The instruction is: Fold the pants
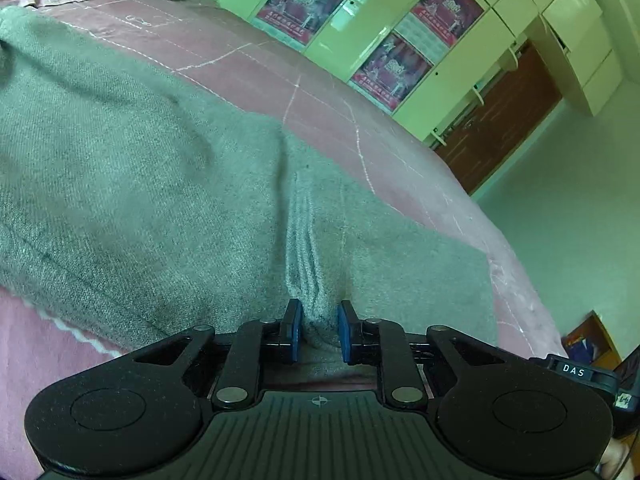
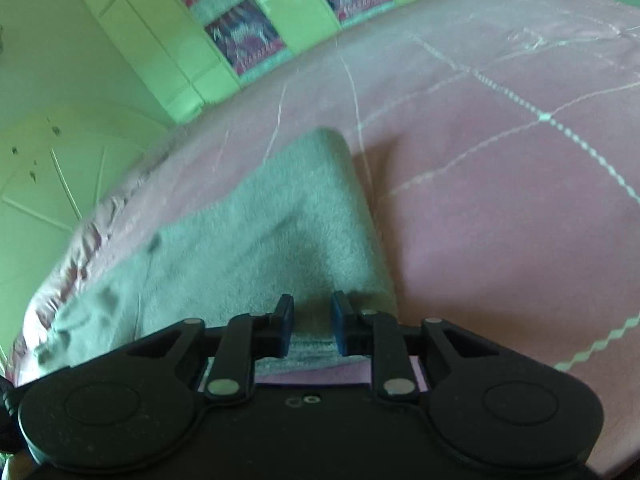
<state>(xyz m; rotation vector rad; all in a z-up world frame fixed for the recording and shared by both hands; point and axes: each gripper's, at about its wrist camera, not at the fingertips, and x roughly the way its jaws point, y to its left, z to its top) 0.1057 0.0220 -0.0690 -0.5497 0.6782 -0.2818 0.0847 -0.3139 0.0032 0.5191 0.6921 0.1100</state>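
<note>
Pants (image 1: pixel 140 184): grey knitted cloth, spread flat on a pink bedspread (image 1: pixel 320 92) with white stitched lines; in the left wrist view they fill the left and middle, in the right wrist view a folded end runs up from the gripper.
Left gripper (image 1: pixel 319 330): low over the near edge of the pants, jaws closed on a bunched ridge of the grey cloth, which stands in creases between the blue pads (image 1: pixel 296 330).
Right gripper (image 2: pixel 311 328): at the near edge of the folded end, jaws close together with grey cloth between the blue pads; the view is blurred, so I cannot tell if they press on it.
Cupboards (image 1: pixel 516 4): pale doors behind the bed, with red posters (image 1: pixel 302 2) on them.
Floor (image 1: pixel 568 216): pale, right of the bed.
</note>
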